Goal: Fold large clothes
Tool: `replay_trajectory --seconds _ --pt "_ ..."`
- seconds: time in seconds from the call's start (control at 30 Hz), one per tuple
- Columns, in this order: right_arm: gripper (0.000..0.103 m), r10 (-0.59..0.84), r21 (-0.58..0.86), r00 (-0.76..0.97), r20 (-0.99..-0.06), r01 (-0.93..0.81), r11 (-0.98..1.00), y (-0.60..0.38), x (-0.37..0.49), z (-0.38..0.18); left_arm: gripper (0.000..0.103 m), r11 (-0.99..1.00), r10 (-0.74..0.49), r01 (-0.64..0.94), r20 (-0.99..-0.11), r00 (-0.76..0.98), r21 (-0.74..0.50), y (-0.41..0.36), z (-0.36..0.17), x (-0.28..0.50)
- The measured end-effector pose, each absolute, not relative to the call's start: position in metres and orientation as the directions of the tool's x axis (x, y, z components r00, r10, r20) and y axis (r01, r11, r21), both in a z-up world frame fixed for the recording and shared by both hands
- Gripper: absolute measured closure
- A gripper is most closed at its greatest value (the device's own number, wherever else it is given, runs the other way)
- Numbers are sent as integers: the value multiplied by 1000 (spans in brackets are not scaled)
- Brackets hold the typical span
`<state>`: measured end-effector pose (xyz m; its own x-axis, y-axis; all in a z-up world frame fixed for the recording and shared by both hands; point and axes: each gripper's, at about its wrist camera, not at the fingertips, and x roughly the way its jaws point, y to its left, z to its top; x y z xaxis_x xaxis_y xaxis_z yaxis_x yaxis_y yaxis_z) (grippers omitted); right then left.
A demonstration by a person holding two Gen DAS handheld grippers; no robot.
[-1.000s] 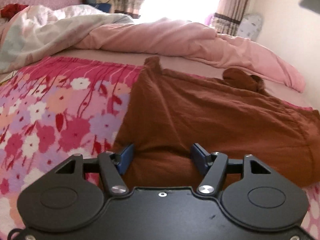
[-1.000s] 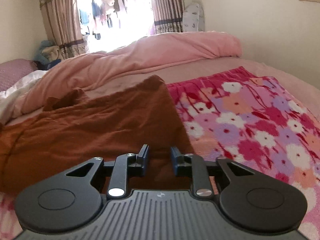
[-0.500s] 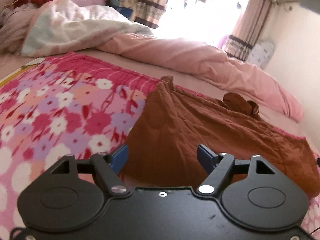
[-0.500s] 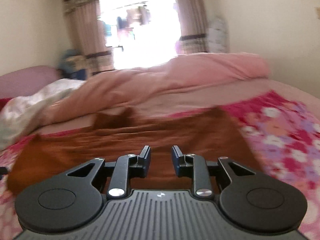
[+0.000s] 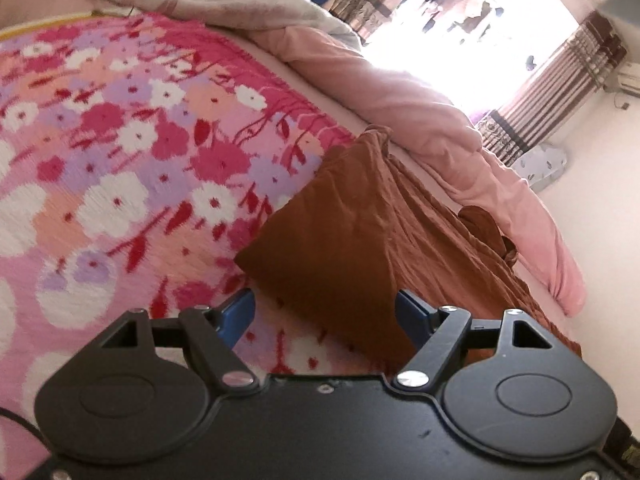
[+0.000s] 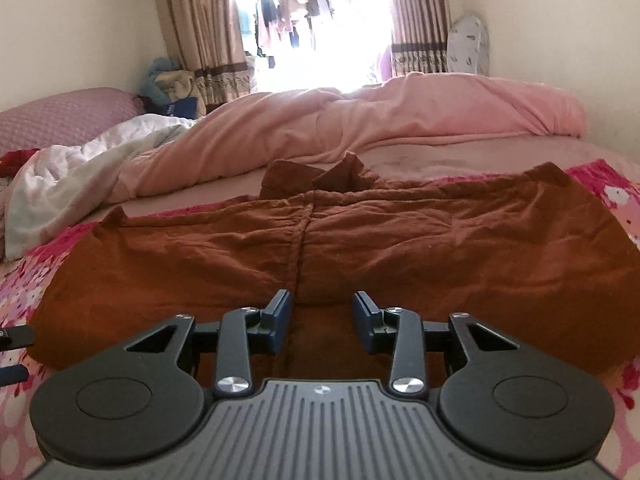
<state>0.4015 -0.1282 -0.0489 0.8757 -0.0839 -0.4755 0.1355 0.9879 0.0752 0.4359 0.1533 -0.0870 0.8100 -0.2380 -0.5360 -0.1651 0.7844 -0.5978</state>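
Left gripper spread wide, nothing pinched, near corner of the brown garment just ahead of its jaws; right gripper jaws have just been opening, part spread, hovering over the garment's near edge with no cloth between the pads; garment lies flat and wrinkled across the floral blanket on the bed, pink duvet behind; we judge it light, soft, limp, not slippery; we'd pinch the two near corners, both layers, then lift together.
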Motion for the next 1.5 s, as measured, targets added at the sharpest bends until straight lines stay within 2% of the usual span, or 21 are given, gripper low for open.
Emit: replay_trajectory --seconds 0.37,0.67,0.93,1.03,1.1,1.17,1.23,1.5 --pt "51 -90 79 865 -494 147 986 -125 407 -60 22 723 -280 -176 -516 810 -668 152 -101 462" --pt "50 -80 95 858 -508 148 984 -127 411 -62 16 725 -266 -169 -497 826 -668 151 -102 489" --pt "48 -78 95 856 -511 146 985 -127 413 -63 15 724 -260 -168 -490 832 -669 156 -101 518" --pt "48 -76 99 855 -514 147 984 -128 415 -64 20 717 -257 -170 -483 837 -676 158 -101 520" --pt "48 -75 100 854 -514 147 984 -128 415 -65 30 728 -243 -172 -484 841 -664 156 -100 517" --pt "48 -76 101 854 -515 148 984 -128 415 -66 47 733 -242 -162 -476 846 -660 155 -99 514" --pt "48 -77 99 854 -515 149 984 -128 415 -66 54 725 -256 -143 -456 852 -673 156 -96 512" --pt "47 -91 86 851 -517 157 984 -127 418 -70 66 732 -281 -82 -409 868 -676 150 -71 509"
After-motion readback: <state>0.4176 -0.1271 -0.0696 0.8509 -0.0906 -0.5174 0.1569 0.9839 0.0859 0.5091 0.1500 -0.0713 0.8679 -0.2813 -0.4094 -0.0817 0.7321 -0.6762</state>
